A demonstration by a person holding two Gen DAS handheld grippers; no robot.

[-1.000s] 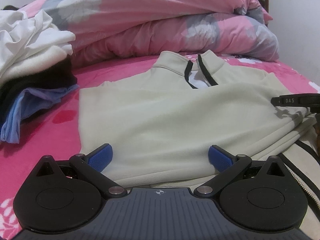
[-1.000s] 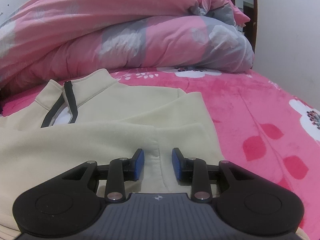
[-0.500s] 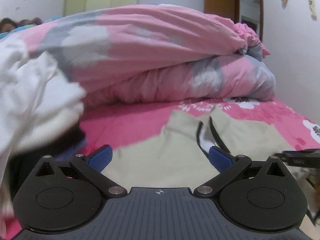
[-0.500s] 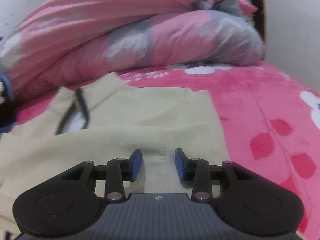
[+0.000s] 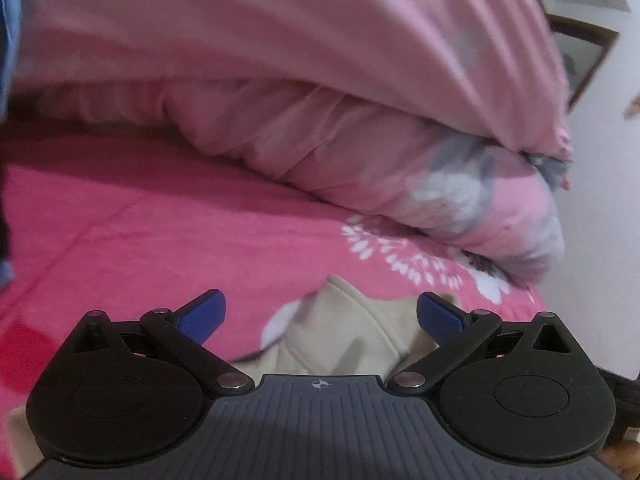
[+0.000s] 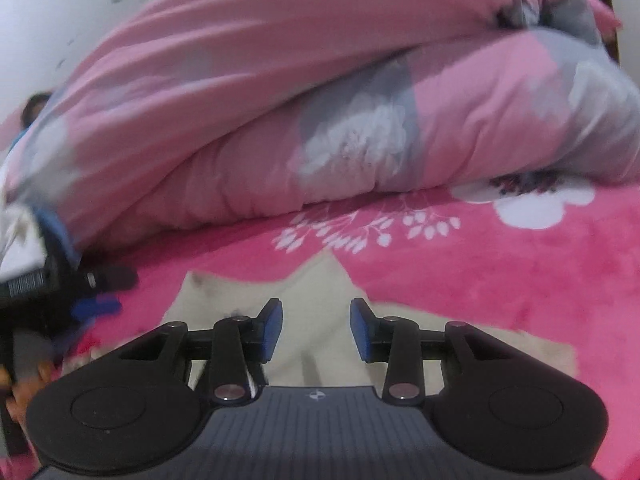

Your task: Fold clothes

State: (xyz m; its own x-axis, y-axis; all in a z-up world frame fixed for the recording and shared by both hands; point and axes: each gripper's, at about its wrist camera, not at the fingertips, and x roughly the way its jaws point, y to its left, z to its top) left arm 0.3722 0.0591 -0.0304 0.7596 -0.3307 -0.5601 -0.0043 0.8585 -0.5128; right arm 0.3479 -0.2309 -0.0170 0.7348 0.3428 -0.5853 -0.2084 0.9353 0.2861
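Note:
A beige zip-neck top lies flat on the pink bedsheet. In the left wrist view only its collar (image 5: 352, 332) shows, low between the fingers of my left gripper (image 5: 320, 316), which stands wide open with nothing in it. In the right wrist view the top's upper edge and collar (image 6: 316, 292) lie just beyond my right gripper (image 6: 317, 330). That gripper's blue pads are a short way apart, hovering over the cloth and holding nothing. The left gripper (image 6: 94, 308) shows blurred at the left edge. The rest of the top is hidden under the gripper bodies.
A rolled pink and grey floral quilt (image 5: 360, 120) fills the back of the bed (image 6: 500, 280), close ahead. A white wall (image 5: 600, 220) runs along the right. A hand (image 6: 16, 388) holds the left tool at the left edge. White and blue clothes (image 6: 24, 232) lie at far left.
Both grippers have moved forward over the top towards its collar and the quilt. The body of the top has dropped out of view. The jaws keep the same openings.

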